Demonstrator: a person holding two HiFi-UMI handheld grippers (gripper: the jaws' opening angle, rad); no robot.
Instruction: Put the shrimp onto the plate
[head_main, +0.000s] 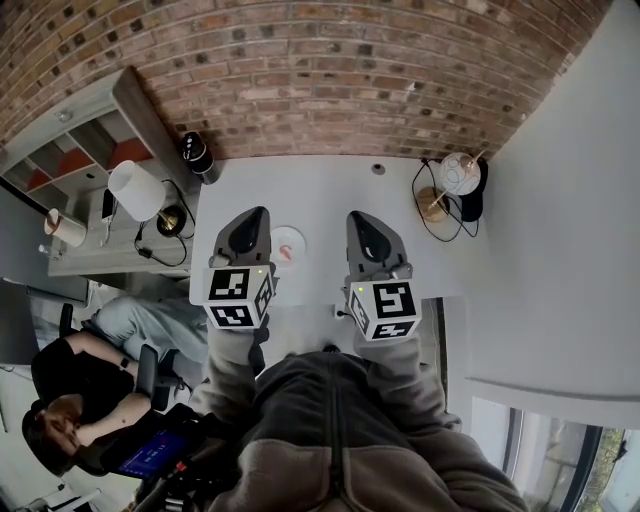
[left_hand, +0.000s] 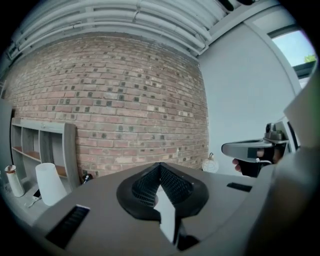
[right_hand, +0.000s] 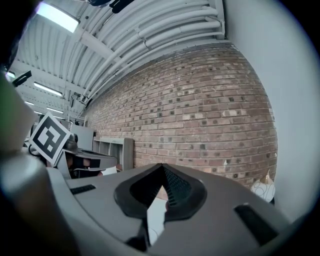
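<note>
A red brick wall (head_main: 330, 70) stands behind the white counter (head_main: 320, 190); a white lamp (head_main: 135, 190) sits off to the left. The left claw (head_main: 256, 214) and the right claw (head_main: 360, 218) are held side by side over the counter; both are closed with nothing in them. The small white plate (head_main: 296, 236) lies between them, just beside the left claw; the little pink shrimp (head_main: 285, 253) lies on it.

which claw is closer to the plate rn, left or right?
The left claw: the white plate lies just beside its tip, between the two claws. The right claw is clearly farther from it.
</note>
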